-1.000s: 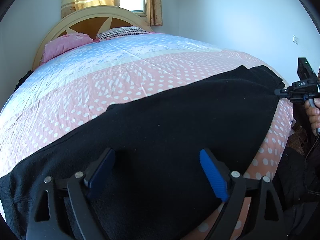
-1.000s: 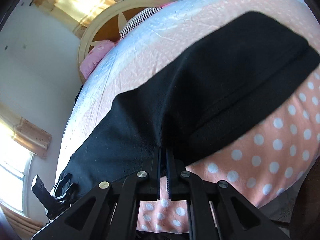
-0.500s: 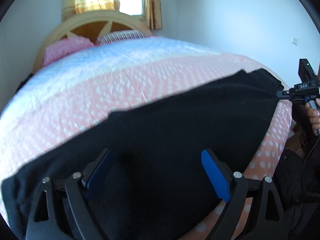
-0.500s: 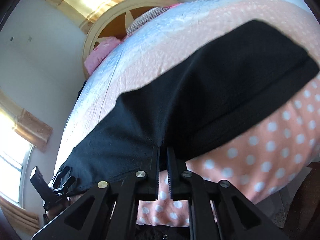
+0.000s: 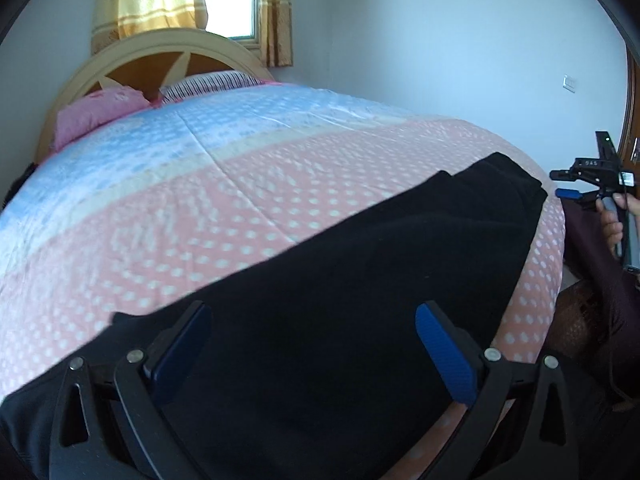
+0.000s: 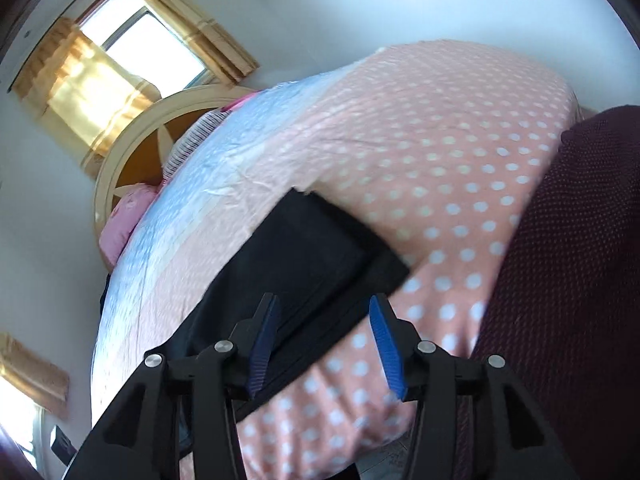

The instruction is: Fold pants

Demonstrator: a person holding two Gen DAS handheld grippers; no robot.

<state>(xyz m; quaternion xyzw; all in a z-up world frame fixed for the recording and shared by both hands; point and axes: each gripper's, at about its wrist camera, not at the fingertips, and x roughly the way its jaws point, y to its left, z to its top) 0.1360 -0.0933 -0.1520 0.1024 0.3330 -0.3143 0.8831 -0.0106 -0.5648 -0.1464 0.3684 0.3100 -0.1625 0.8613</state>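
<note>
**Pants laid flat along the bed's near edge, both grippers free**

The left gripper (image 5: 312, 344) hovers low over the black pants (image 5: 360, 264), its blue-padded fingers (image 5: 444, 356) spread wide with nothing between them. It sits over the left stretch of the garment, probably so it can come down on a hem or edge for the next fold.

The pants lie stretched lengthwise across the foot of the bed (image 5: 240, 184), on the pink polka-dot part of the quilt, close to the edge nearest the person. They look already doubled leg over leg: in the right wrist view one layer sits slightly offset on another at the right end. Laying them flat along the edge keeps both ends within reach of either hand.

The right gripper (image 5: 570, 184) is off the right end of the pants, clear of the cloth, held by the person's hand (image 5: 614, 224). Its fingers (image 6: 386, 340) stand apart and hold nothing; the pants' end (image 6: 320, 256) lies ahead of them on the quilt. With both grippers empty, the cloth rests under its own weight, and my guess is the next step is a crosswise fold bringing one end over the other.
</note>
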